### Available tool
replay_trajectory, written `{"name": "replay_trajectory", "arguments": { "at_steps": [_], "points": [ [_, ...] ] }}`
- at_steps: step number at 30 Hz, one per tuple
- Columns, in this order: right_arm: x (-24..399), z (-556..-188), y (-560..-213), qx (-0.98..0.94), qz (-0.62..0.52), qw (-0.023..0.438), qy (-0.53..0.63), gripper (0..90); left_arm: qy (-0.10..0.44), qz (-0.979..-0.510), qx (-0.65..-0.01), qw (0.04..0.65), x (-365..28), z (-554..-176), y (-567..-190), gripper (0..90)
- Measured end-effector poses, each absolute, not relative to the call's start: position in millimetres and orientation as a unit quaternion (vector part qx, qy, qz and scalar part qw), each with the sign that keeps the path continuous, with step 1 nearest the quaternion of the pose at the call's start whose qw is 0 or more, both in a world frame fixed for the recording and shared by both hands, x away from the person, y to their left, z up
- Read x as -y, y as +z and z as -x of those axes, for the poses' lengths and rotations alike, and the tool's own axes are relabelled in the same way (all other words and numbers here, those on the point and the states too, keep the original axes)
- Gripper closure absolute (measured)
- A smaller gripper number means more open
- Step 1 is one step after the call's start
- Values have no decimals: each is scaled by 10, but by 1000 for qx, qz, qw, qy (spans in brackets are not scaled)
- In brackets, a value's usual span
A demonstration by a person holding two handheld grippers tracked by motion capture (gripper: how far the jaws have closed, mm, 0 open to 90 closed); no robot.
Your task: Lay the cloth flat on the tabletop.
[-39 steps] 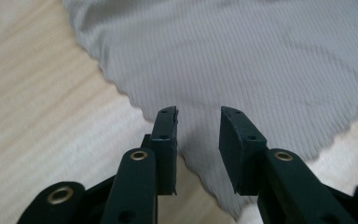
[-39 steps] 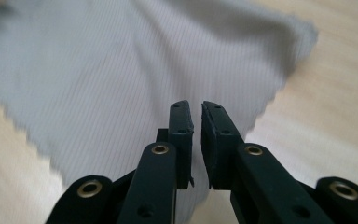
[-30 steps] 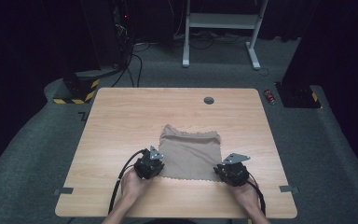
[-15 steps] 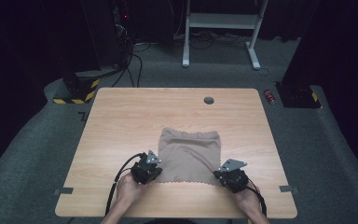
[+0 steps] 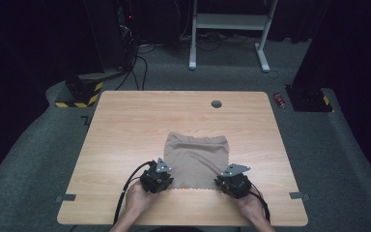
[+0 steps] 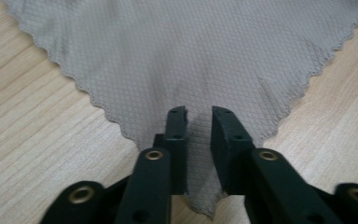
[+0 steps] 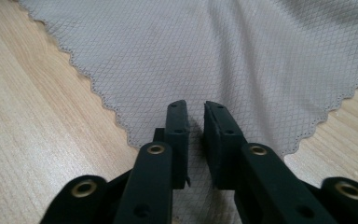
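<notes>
A taupe cloth (image 5: 197, 159) with a scalloped edge lies flat on the wooden table (image 5: 125, 125), near its front edge. My left gripper (image 5: 168, 181) sits at the cloth's near left corner, my right gripper (image 5: 221, 182) at the near right corner. In the left gripper view the cloth (image 6: 191, 60) corner runs under and between the jaws of the left gripper (image 6: 199, 112), which stand slightly apart and have just been opening. In the right gripper view the right gripper (image 7: 195, 106) shows the same: a narrow gap over the cloth (image 7: 205, 56), its jaws just opened, pads not pressing.
A round cable hole (image 5: 216, 104) sits in the far part of the table. Grey tape tabs (image 5: 65, 197) (image 5: 299, 195) mark its front corners. On the floor beyond lie a red can (image 5: 280, 99), a yellow-black striped block (image 5: 79, 94) and white desk legs (image 5: 192, 43).
Both hands drew a little toward the table's near edge with the cloth's near corners. The cloth's near edge came with them and the cloth lies longer and flatter.
</notes>
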State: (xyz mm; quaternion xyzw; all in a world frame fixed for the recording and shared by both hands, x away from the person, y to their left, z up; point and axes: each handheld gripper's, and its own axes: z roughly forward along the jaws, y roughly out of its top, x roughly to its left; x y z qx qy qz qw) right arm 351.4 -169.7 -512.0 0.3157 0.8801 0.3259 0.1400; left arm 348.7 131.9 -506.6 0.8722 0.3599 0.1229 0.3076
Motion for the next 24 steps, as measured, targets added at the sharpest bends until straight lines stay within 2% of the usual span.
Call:
{"name": "replay_trajectory", "arguments": {
  "at_steps": [1, 3, 12, 22, 23, 24],
  "points": [
    [1702, -3502, -5117, -885, -305, 141, 323, 881, 123, -873, -358, 308, -1329, -3484, -5068, 895],
    [1704, -3493, -5117, -886, -301, 141, 323, 889, 120, -875, -355, 307, -1334, -3476, -5064, 900],
    [1747, -3367, -5025, -895, -274, 127, 329, 898, 90, -880, -343, 316, -1401, -3339, -4994, 900],
    [1761, -3305, -5029, -912, -245, 96, 315, 891, 58, -900, -321, 289, -1378, -3263, -4995, 896],
    [1775, -3312, -5005, -911, -243, 97, 319, 887, 57, -899, -321, 292, -1388, -3272, -4984, 894],
    [1802, -3347, -4951, -904, -249, 102, 332, 869, 69, -895, -327, 296, -1396, -3301, -4957, 854]
  ]
}}
